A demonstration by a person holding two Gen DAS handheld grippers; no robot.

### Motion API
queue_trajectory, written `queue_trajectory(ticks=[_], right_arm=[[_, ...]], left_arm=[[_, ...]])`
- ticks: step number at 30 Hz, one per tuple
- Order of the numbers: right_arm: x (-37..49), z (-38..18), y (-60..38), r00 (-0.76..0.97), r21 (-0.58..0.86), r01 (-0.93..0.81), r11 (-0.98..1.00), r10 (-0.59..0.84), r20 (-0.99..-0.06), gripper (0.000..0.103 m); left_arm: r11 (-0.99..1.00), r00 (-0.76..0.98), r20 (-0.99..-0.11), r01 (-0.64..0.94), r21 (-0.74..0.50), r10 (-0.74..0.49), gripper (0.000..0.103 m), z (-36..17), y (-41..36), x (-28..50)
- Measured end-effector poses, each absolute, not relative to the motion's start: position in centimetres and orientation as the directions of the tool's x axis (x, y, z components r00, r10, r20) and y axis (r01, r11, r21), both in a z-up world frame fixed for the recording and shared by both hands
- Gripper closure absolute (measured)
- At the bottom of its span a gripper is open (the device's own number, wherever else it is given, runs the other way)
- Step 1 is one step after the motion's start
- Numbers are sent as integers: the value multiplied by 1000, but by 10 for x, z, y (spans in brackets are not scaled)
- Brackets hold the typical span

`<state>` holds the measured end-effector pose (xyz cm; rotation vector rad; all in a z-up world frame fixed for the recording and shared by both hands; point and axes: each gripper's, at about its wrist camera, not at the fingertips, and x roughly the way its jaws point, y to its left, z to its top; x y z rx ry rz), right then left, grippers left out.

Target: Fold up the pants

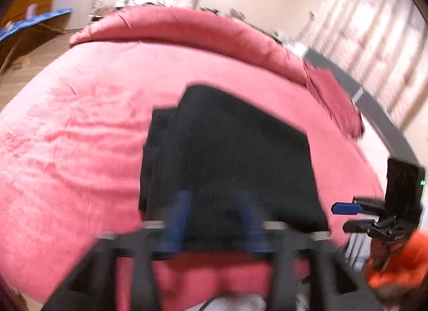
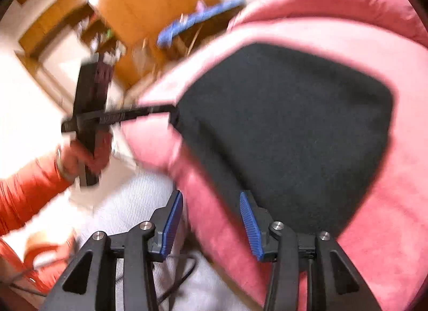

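the left hand-held gripper (image 1: 214,217) stood open, nothing between its blue pads (image 1: 179,220), and it hovered over the near edge of the pants (image 1: 230,155). the pants lay folded into a dark block on the pink bed (image 1: 80,129), directly ahead of this gripper, the long axis running away from it. the right hand-held gripper (image 2: 211,225) was open too and empty, at the bed edge, with the pants ahead and to its right. i judge the left one was nearer to the cloth, though blur makes it uncertain.
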<state>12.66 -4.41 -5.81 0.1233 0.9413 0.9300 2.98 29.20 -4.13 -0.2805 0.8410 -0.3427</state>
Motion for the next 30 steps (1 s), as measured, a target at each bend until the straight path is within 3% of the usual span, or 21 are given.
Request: queue_trajectory(ticks=[3,6,10,11,12,15,18,19,21,24,30], right_arm=[[148,-55,-77,394,489,-504,712,694,-603,57],[176,-74,-93,454,445,-351,824,565,-689,57],[196,-101,-92,412,468,-315,826,563,-717,57],[198,-108,-89,401,448,-319,835,547,-735,57],[199,-114,-84,402,414,-342,844,530,-747,57],[196,-120,-66,424,265,-413,871,441,-791,57],[196,-103,-72,423,270,-369,889,419,-803,56],[200,-101,-61,431,277,-349,895,415,-801,53],[192,-89,-65,462,318,-304,898,431,-775,36],[171,-67,-71,507,345,-302,889,456,-731,19],[137,-36,-51,573,336,-264,904,427,-699,18]], left_arm=[[910,663,-632,211,-356,-401,33,-30,282,39],[952,664,-682,219,-214,-306,29,-37,257,61],[980,628,-761,192,-51,-163,30,-75,253,93],[985,648,-754,173,8,-108,27,-81,254,96],[987,644,-763,149,59,-51,12,-88,253,99],[996,592,-802,53,-68,-87,13,-91,270,104],[993,609,-790,-31,-110,-68,16,-71,277,84],[994,624,-780,-50,-101,-48,14,-61,278,69],[995,643,-766,-66,-75,-15,13,-48,272,51],[990,666,-737,-136,29,113,0,-29,258,23],[985,662,-730,-147,96,170,0,-16,235,-3]])
